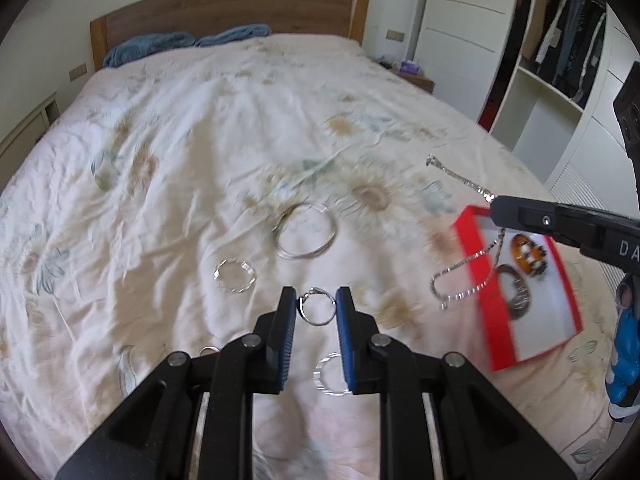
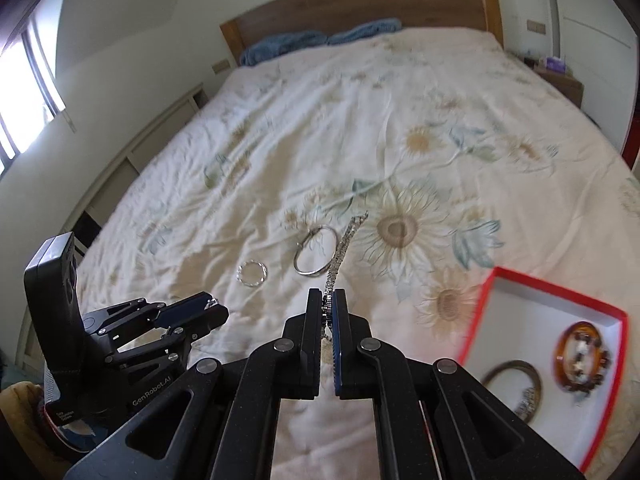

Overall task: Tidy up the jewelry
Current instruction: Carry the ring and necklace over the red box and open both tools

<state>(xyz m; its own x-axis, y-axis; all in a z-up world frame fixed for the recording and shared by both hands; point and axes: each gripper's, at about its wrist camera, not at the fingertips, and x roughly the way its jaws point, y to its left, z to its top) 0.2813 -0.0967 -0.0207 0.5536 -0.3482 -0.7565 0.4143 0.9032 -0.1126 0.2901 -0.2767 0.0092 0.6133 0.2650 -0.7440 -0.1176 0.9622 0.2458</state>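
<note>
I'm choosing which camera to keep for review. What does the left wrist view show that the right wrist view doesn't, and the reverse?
Only the left wrist view: the small silver ring pinched in the left tool, a faceted clear ring lying below it, and the open wardrobe.

Only the right wrist view: the window, and the silver chain clamped between the right tool's pads.

Both: the red-rimmed white tray, the amber bangle, the large silver bangle, the flowered bedspread.

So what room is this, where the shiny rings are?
It looks like a bedroom. There's a big bed with a wooden headboard, blue pillows at its top, and a wardrobe with clothes hanging inside.
</note>
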